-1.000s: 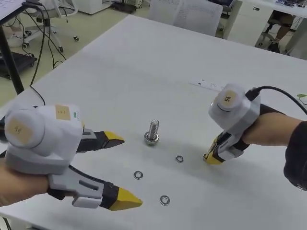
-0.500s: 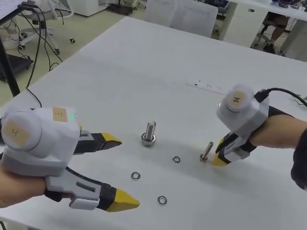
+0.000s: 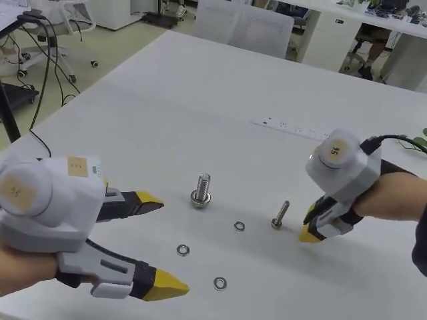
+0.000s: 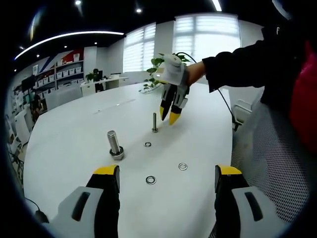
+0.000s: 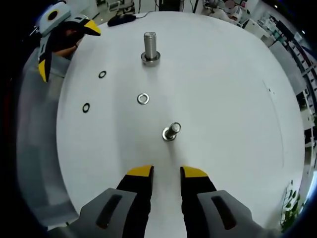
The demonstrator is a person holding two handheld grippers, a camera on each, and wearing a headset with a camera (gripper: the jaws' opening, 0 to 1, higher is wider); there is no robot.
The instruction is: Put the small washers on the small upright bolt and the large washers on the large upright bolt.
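The large bolt stands upright mid-table, and the small bolt stands to its right, leaning slightly. Three washers lie flat in front of them: one between the bolts, one further left, one nearest me. My right gripper hovers just right of the small bolt, its jaws a little apart and empty. My left gripper is wide open at the near left, with the washers ahead of its jaws.
A white power strip lies on the white table beyond the bolts. A chair stands at the far edge. The table's left edge runs close to my left hand.
My right gripper has let go of the small bolt and drawn back to the right. The bolt now stands on its own. My left gripper has kept its place.
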